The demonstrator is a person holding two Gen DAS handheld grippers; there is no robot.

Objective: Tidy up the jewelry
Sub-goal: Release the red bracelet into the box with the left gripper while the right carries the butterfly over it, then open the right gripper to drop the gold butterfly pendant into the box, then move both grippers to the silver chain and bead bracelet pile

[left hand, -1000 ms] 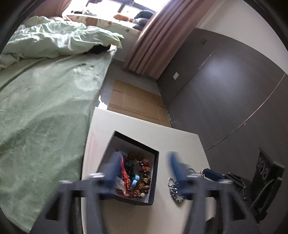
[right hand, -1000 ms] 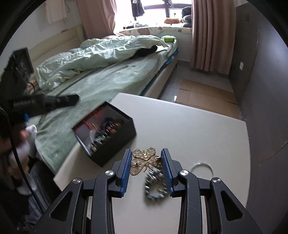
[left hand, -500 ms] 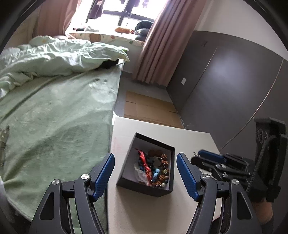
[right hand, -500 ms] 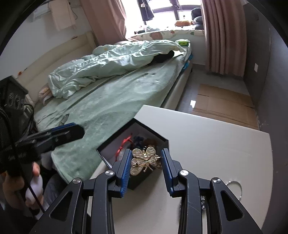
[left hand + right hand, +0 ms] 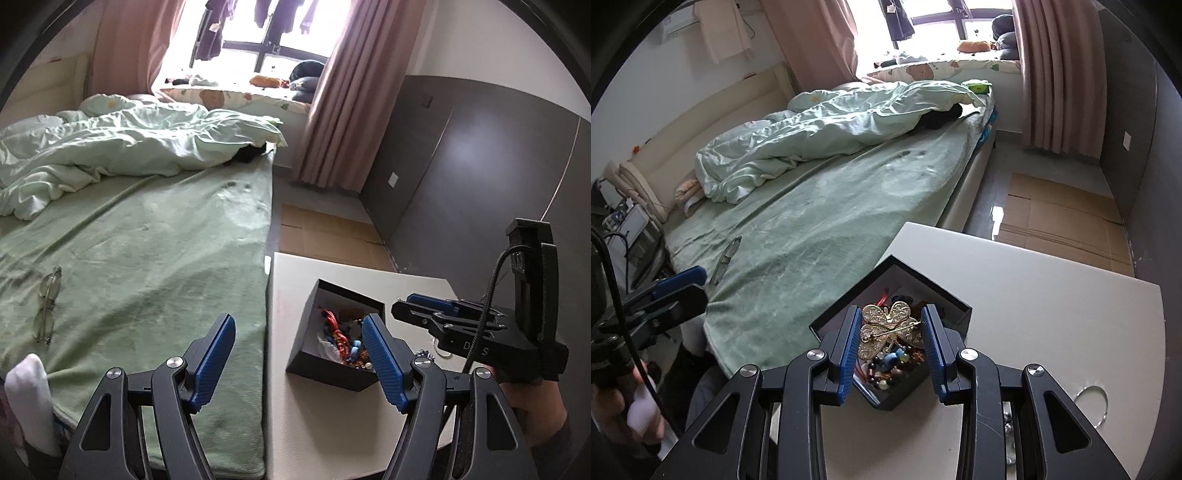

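Right wrist: brooch pin spans tongs crosswise.

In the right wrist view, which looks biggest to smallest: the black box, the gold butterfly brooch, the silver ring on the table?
1. Black box.
2. Gold butterfly brooch, held in the right claw nearer the camera, so it may look enlarged.
3. Silver ring, partly hidden.

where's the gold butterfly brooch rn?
Right wrist view, centre-low: the gold butterfly brooch is clamped in the right gripper, held above the open black box of beads.
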